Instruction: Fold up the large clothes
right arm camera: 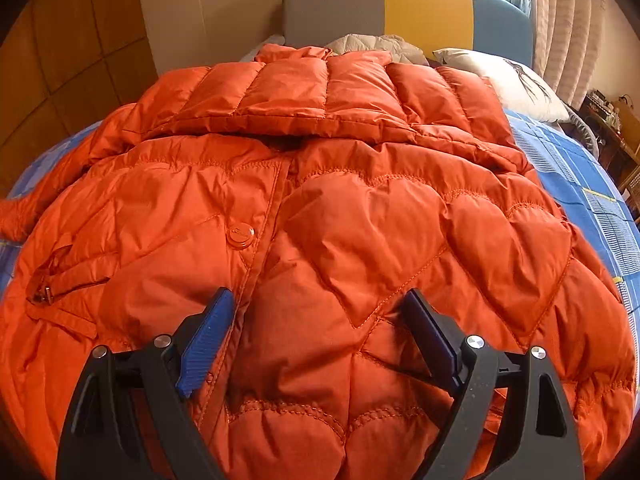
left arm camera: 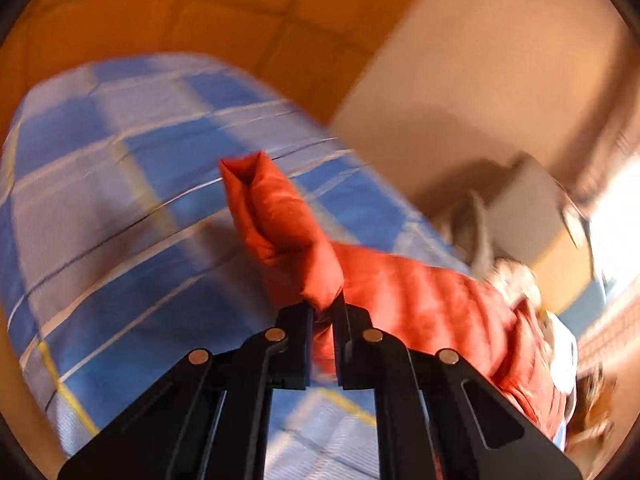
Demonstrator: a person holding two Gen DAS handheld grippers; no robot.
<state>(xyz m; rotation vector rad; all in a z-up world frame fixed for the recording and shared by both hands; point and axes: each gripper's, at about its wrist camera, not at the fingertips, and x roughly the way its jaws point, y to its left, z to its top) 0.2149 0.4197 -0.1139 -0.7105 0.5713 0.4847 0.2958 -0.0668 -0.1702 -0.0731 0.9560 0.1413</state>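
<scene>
While clamped on the sleeve point(left arm camera: 280, 224), left jaws; right jaws agape.

your left tongs point(left arm camera: 325, 312) are all matte black: two flat finger plates standing parallel, each carried on a pair of angled link arms. four round, bright metal pivot pins show on those links, two to each side, and a long slot is cut through each outer arm. the picture from this wrist is blurred, so finer markings cannot be read.

your right tongs point(right arm camera: 322, 316) share the black linkage frame, with four silver pins and a slot cut in each outer arm. the fingers point(right arm camera: 208, 340) here carry blue pads with fine ribbing across the face. pale specks mark the right-hand arm. no sleeve or hand of yours shows in either view.
</scene>
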